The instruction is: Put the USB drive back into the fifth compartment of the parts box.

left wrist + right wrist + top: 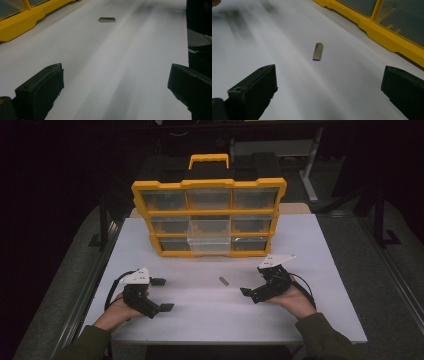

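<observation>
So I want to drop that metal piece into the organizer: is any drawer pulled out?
Yes, one: the clear middle drawer sticks forward from the yellow organizer, while its neighbours sit flush.

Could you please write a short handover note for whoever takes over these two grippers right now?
Left gripper: open, holding nothing, resting at the table's near left.
Right gripper: open, holding nothing, near right, pointing at the metal piece.
The metal piece lies flat mid-table, between the grippers, untouched.
The yellow organizer stands behind; its middle drawer sticks out.
Done: no pick yet.
Left: probably grasp the piece and put it in the drawer.
</observation>
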Available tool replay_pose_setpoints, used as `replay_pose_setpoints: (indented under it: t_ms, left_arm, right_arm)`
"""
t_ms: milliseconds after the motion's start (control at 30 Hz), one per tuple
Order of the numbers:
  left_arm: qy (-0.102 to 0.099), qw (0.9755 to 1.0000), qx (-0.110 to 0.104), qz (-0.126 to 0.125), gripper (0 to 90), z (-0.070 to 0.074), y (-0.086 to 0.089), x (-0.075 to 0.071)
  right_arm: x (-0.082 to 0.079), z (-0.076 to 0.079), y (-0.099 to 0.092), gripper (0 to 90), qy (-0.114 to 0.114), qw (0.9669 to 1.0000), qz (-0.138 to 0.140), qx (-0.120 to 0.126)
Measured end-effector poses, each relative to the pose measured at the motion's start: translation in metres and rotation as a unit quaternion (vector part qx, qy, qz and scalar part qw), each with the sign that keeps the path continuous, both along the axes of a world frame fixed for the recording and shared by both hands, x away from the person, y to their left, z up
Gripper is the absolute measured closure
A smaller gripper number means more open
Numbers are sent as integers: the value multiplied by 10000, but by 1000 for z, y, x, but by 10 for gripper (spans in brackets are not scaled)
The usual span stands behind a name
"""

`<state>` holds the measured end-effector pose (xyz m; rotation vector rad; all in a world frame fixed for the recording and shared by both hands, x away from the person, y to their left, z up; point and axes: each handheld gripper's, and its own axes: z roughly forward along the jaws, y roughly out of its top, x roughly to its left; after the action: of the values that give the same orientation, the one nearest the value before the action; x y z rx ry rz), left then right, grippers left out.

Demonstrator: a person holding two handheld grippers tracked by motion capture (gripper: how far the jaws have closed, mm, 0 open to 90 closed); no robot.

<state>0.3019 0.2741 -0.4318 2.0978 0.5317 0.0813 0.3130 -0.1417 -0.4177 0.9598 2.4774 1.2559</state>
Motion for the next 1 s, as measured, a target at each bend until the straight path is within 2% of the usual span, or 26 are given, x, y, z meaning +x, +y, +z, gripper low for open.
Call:
replay_pose_setpoints:
  t_ms: [1000]
  left_arm:
    - [-76, 10000, -5, 34, 0, -1, -2, -1]
  right_arm:
    - [14, 3, 14, 0, 14, 9999, 87, -49]
